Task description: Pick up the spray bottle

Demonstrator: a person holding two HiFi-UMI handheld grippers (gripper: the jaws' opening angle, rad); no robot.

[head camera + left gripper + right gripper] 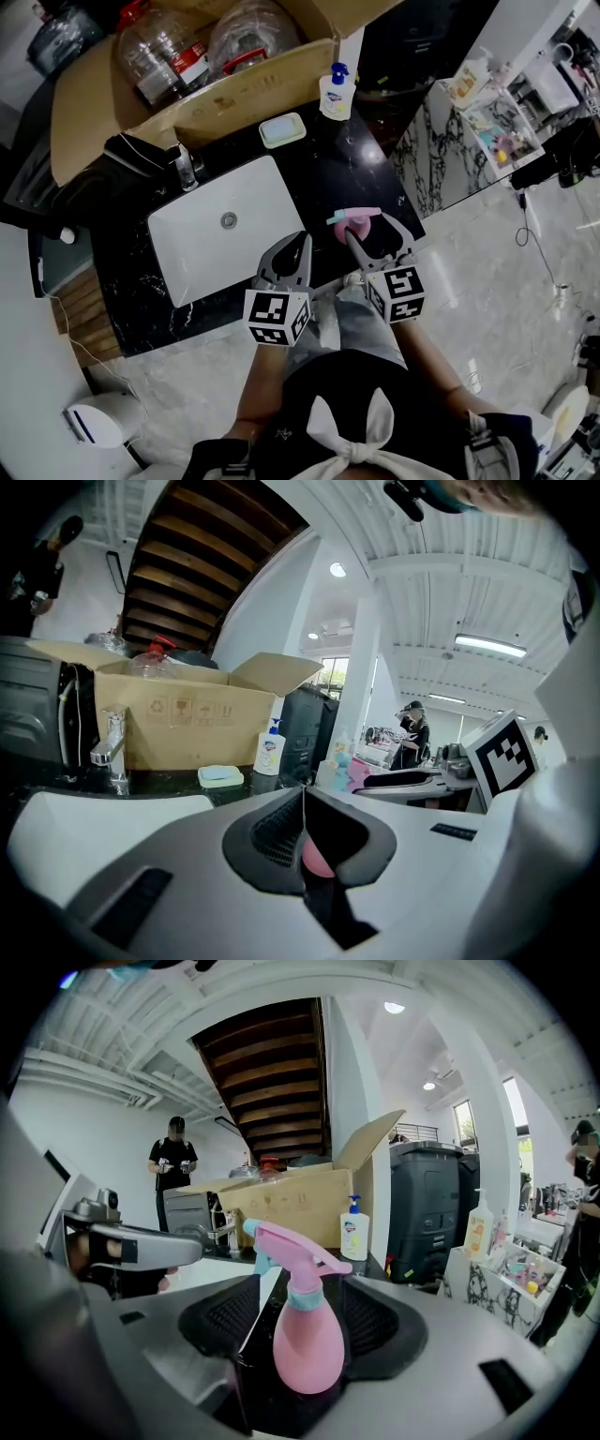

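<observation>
A pink spray bottle [356, 221] with a light blue collar and nozzle stands upright on the black counter [375, 178], right of the sink. My right gripper [367, 228] is open, with one jaw on each side of the bottle. In the right gripper view the spray bottle [305, 1335] fills the space between the pads, and a strip of dark counter shows on its left side. My left gripper [292, 246] hangs over the sink's front right corner, shut, with nothing in it. In the left gripper view my left gripper [303, 794] has its jaws meeting in a thin line.
A white sink [206, 244] with a chrome faucet [185, 169] is set in the counter. Behind it lie a green soap dish [282, 129], a pump soap bottle [336, 92] and a cardboard box [84, 103] holding plastic bottles. A person [173, 1171] stands far off.
</observation>
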